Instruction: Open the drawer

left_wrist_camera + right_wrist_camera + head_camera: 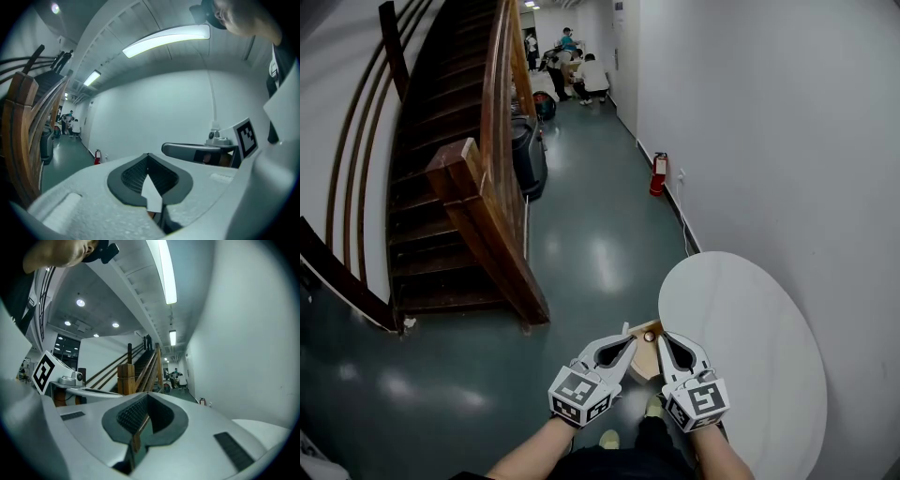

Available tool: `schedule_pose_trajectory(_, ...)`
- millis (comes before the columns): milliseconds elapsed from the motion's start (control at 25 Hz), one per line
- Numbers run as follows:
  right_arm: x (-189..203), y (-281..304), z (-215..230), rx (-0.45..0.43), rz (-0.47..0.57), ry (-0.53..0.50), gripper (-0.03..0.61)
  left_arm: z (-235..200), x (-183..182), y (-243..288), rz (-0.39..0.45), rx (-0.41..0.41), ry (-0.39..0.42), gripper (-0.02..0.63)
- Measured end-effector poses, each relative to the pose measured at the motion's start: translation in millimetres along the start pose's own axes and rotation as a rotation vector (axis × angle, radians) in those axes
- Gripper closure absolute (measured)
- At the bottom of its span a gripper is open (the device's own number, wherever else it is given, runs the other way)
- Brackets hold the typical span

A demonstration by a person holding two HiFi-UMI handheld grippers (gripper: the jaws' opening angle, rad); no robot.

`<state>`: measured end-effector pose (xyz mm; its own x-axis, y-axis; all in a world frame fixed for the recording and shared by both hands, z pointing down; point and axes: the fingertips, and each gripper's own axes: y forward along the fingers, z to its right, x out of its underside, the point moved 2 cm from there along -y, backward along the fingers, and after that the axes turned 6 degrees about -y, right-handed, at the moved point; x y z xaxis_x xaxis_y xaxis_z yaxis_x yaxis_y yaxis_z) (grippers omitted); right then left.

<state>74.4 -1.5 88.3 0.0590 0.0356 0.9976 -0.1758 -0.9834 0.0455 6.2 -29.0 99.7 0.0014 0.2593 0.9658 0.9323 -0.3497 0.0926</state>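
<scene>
In the head view a light wooden unit (643, 362) with a small round knob (649, 336) stands on the floor beside the round white table (750, 347); the grippers hide most of it. My left gripper (629, 338) and right gripper (663, 338) hang side by side above it, pointing away from me. Both are shut with nothing between the pads. In the left gripper view the left gripper (148, 155) points at the white wall, with the right gripper's jaw (197, 151) beside it. In the right gripper view the right gripper (146, 395) faces the stairs.
A wooden staircase with a heavy banister (487, 206) fills the left. A black bin (528, 155) stands at its foot, and a red fire extinguisher (658, 174) is against the right wall. Several people (572, 70) are at the corridor's far end. The floor is glossy green.
</scene>
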Motion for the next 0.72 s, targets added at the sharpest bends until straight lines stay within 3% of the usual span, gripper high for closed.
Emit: schedule_pose_trajectory(720, -4.7, 1.9, -9.1, -0.024, -0.003, -0.021, 0.565, -3.4, -11.0, -2.4, 0.016, -0.021, 0.016, 0.604)
